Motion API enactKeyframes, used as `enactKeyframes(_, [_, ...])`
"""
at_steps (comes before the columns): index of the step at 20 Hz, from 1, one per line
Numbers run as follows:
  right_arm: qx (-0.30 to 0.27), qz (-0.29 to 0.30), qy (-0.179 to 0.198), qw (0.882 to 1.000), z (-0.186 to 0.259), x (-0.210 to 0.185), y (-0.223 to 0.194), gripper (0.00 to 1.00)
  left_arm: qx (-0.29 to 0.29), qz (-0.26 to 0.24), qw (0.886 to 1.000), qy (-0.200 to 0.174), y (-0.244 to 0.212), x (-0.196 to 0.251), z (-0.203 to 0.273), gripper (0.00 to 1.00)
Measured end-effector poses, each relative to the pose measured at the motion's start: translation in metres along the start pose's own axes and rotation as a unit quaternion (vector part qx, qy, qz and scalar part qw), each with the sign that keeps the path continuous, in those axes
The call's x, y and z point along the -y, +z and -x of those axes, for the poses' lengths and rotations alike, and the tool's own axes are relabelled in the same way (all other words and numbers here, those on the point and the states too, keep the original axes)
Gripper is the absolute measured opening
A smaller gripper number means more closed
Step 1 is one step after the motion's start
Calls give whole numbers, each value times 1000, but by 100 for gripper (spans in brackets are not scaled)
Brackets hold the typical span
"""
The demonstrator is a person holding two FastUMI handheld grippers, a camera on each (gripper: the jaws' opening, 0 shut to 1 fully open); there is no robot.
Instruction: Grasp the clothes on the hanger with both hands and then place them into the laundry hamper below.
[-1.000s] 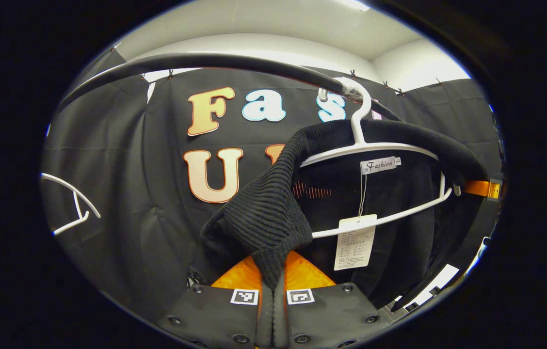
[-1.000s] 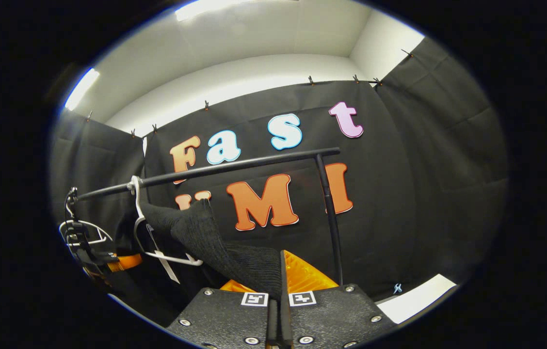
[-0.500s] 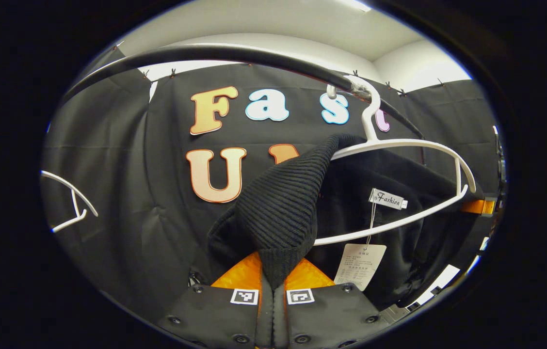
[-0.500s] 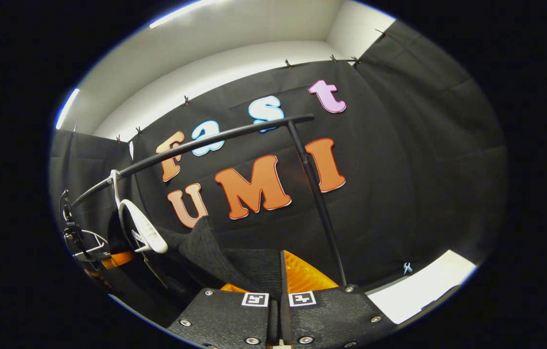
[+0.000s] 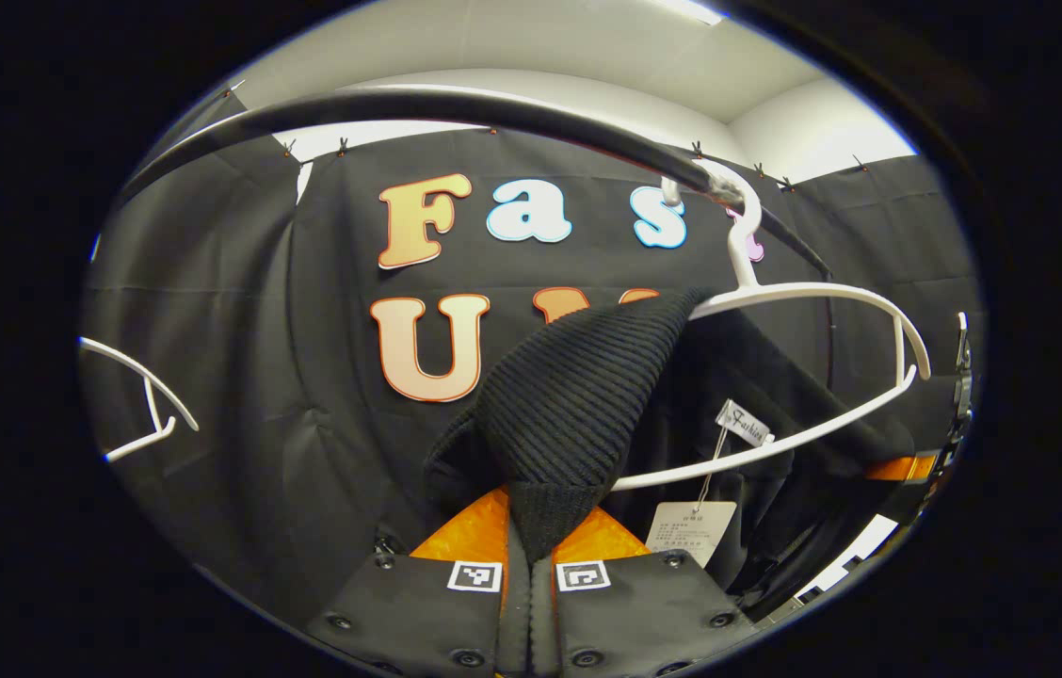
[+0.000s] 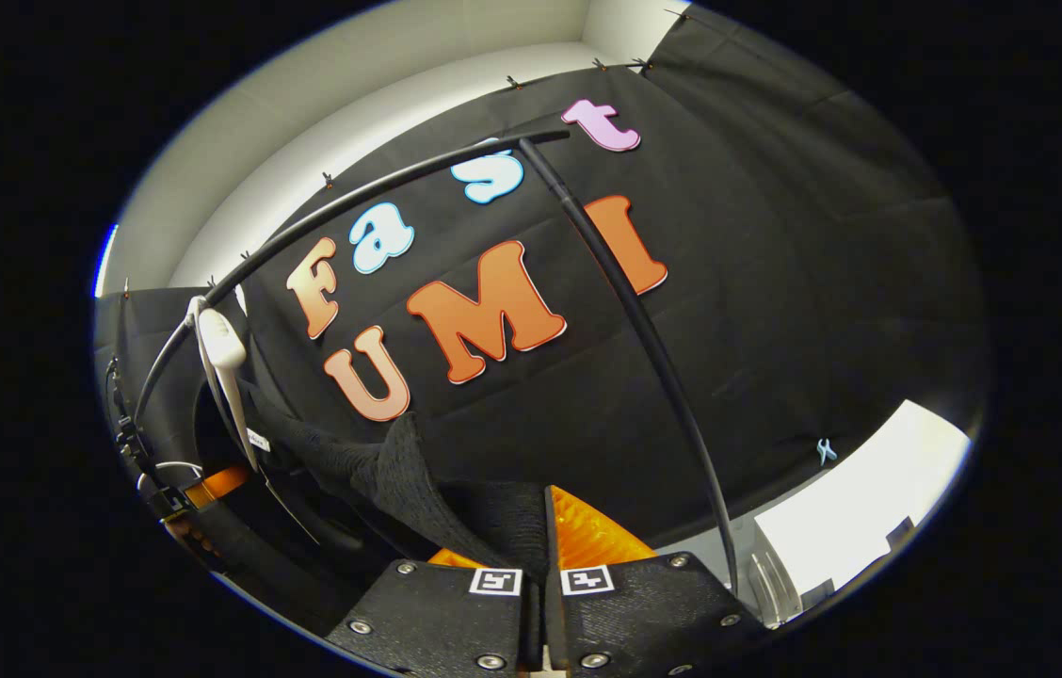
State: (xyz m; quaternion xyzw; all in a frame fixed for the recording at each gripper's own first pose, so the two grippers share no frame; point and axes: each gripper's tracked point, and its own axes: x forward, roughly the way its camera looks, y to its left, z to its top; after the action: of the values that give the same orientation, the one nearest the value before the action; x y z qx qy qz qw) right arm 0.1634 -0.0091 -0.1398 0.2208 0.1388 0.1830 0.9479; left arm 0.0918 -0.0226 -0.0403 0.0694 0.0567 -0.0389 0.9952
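In the left gripper view, the left gripper pinches a fold of the black ribbed knit garment, which drapes off the white plastic hanger hooked on the black metal rail. In the right gripper view, the right gripper likewise clamps the garment's other side.

black rail carries white hanger; garment half-draped.
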Motion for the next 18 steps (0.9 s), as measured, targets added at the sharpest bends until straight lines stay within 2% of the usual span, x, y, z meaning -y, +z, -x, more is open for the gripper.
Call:
enactKeyframes(2, [-10, -8, -4, 1000, -6, -3, -17, 1, 14, -3, 1000, 8, 15, -12, 2, 10])
enactKeyframes(3, [-14, -9, -4, 1000, -9, -7, -23, 1, 20, -7, 1000, 15, 21, -21, 3, 4])
enactKeyframes(8, [-28, -18, 1, 999, -19, -29, -48, 1, 25, 10, 999, 23, 37, -53, -2, 9])
enactKeyframes(12, [-43, -19, 5, 999, -31, -46, -68, 1, 41, 0, 999, 26, 51, -65, 0, 7])
enactKeyframes(18, [-60, -27, 22, 998, -43, -83, -94, 1, 72, 11, 996, 54, 82, -117, -1, 6])
